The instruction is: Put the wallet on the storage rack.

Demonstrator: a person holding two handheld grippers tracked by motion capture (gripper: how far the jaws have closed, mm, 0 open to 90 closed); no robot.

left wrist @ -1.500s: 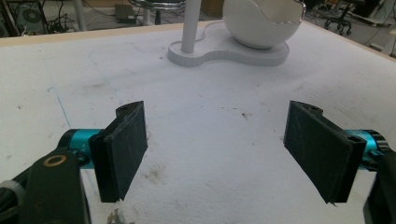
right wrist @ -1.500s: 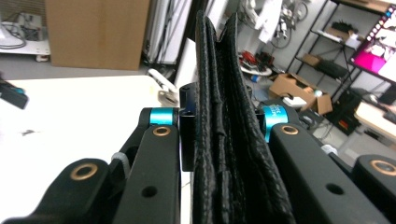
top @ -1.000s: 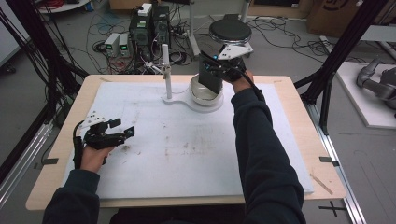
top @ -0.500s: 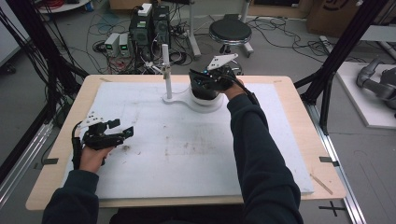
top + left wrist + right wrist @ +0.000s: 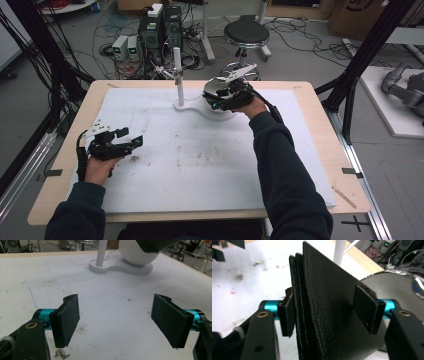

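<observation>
A black leather wallet (image 5: pixel 332 312) stands between the right gripper's (image 5: pixel 225 95) fingers, just opening over the metal bowl (image 5: pixel 397 287). Soft, light, folded: best pinched across its flat faces. Left gripper (image 5: pixel 117 145) released.

Place: we read this as a robotics or recording lab, not a home.
Floor: bare grey concrete, cables (image 5: pixel 310 35) strewn loose across it.
Equipment: we note two computer towers (image 5: pixel 161 29) on the floor, small power supply boxes (image 5: pixel 127 47) beside them.
Frame: black metal struts (image 5: pixel 367 50) rise around the wooden table (image 5: pixel 320 125).
Surface: white foam mat (image 5: pixel 200 165), stained.
Other: a black stool (image 5: pixel 246 34); a grey robot arm (image 5: pixel 405 87) at right.
</observation>
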